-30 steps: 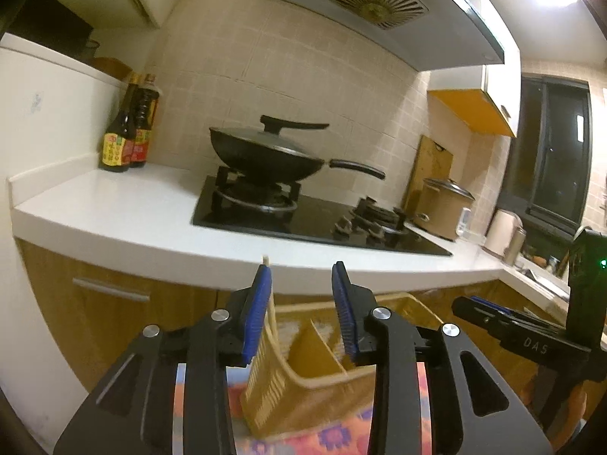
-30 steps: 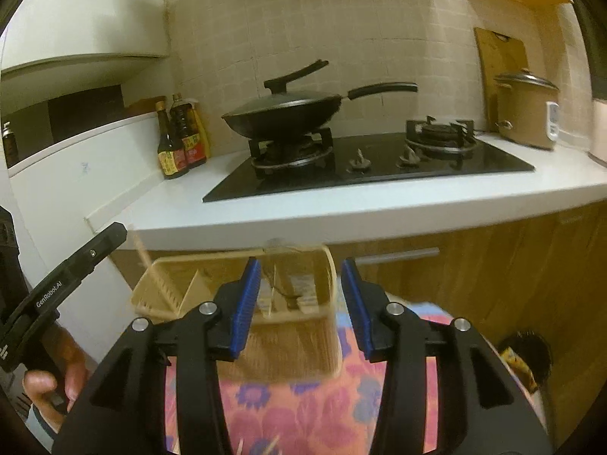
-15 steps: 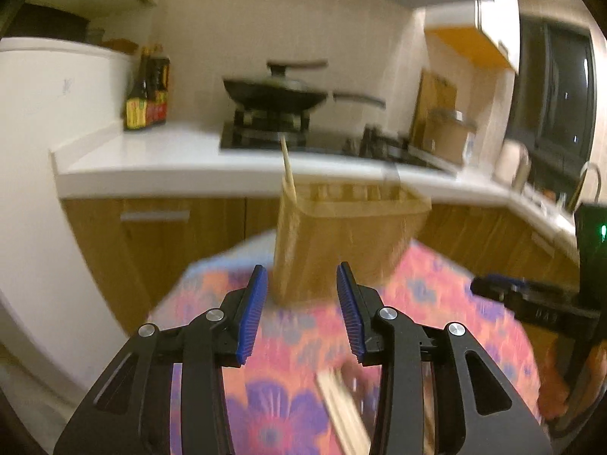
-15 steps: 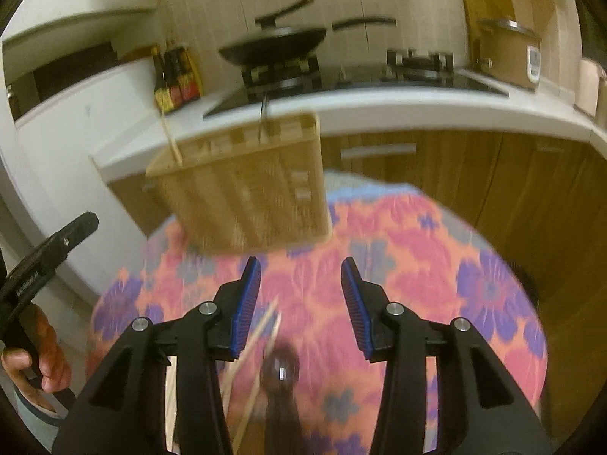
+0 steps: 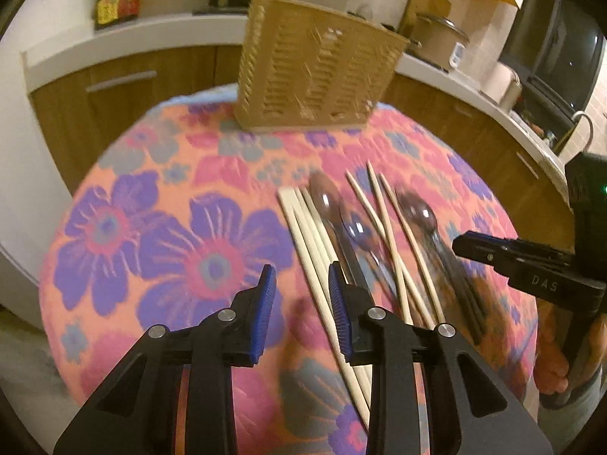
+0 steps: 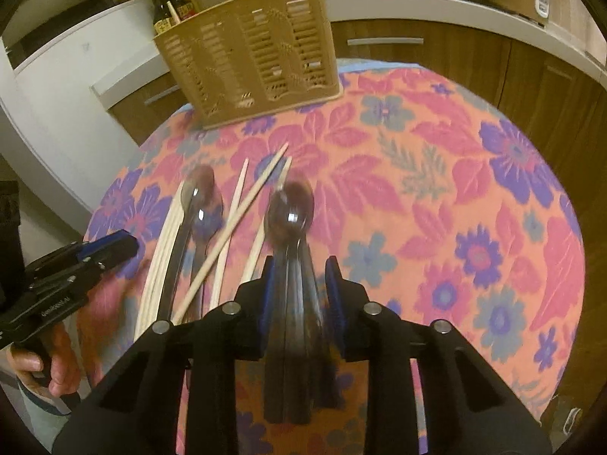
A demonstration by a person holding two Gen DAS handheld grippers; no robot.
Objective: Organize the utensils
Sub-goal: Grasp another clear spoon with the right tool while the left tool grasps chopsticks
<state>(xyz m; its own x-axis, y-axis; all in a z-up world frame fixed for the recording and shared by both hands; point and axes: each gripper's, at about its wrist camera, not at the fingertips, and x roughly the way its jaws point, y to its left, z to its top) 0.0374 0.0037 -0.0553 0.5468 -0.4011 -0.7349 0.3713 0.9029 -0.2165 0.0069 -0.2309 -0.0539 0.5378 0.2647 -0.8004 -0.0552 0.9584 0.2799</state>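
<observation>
Closing around the dark spoon (image 6: 290,208) handle beside the chopsticks (image 6: 242,223), the right hand-held gripper (image 6: 299,288), not yet clamped, could nudge it askew.

- Our left claw (image 5: 299,292) tilts downward, blue pads facing each other across a gap that is narrowing, with nothing between them.
- Our right claw (image 6: 299,280) also tilts downward, its jaws closing; a dark spoon handle (image 6: 296,303) lies in the gap, and contact with the pads cannot be made out.
- A hand (image 6: 49,364) grips the left claw's handle.
- A hand (image 5: 557,360) grips the right claw's handle.
</observation>
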